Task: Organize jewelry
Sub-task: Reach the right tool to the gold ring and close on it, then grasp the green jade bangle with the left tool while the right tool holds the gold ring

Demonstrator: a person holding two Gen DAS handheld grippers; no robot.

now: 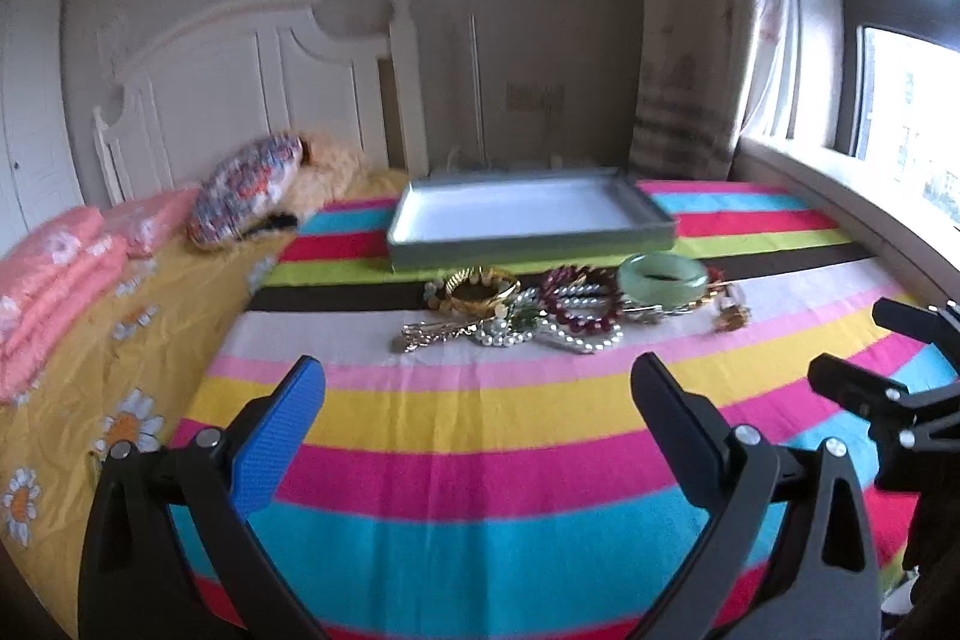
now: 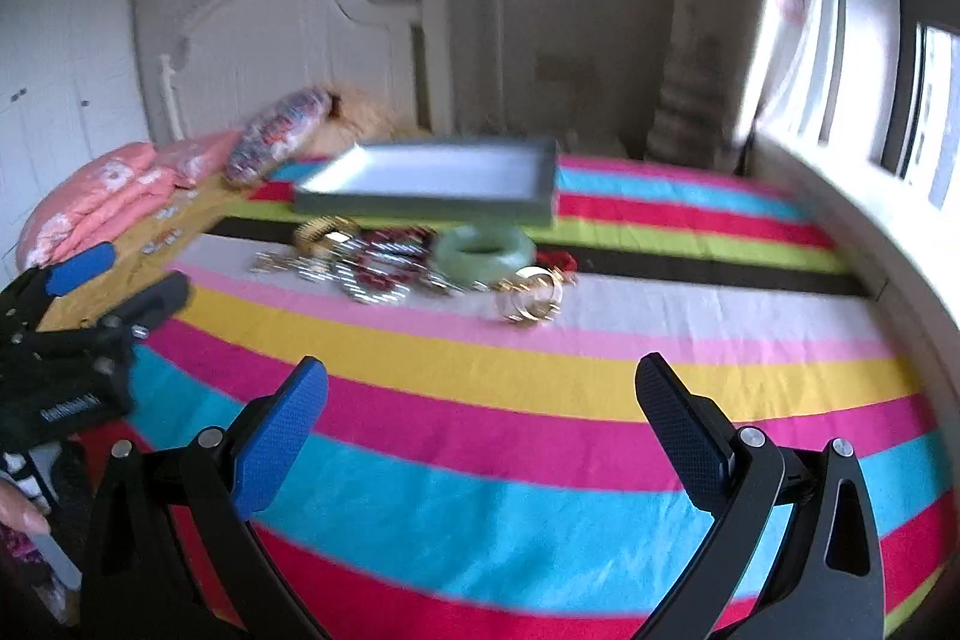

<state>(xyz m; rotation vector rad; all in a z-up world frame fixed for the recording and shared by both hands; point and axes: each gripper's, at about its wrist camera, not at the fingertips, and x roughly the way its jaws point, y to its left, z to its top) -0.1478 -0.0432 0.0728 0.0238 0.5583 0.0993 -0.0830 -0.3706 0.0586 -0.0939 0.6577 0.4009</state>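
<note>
Left tongs (image 1: 478,421), right tongs (image 2: 481,421) both spread, empty over bed. I judge: approach step; next, reach jewelry pile (image 1: 540,307), fill tray (image 1: 528,214).

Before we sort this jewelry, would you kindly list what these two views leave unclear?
- Jewelry pile, left wrist view: pieces overlap, so their count and which strands are separate cannot be told.
- Same pile, right wrist view: motion blur smears the beads and chains.
- Tray, right wrist view: blurred; only part of its white inside shows.
- Right hand-held gripper, left wrist view: cut off by the right edge.
</note>
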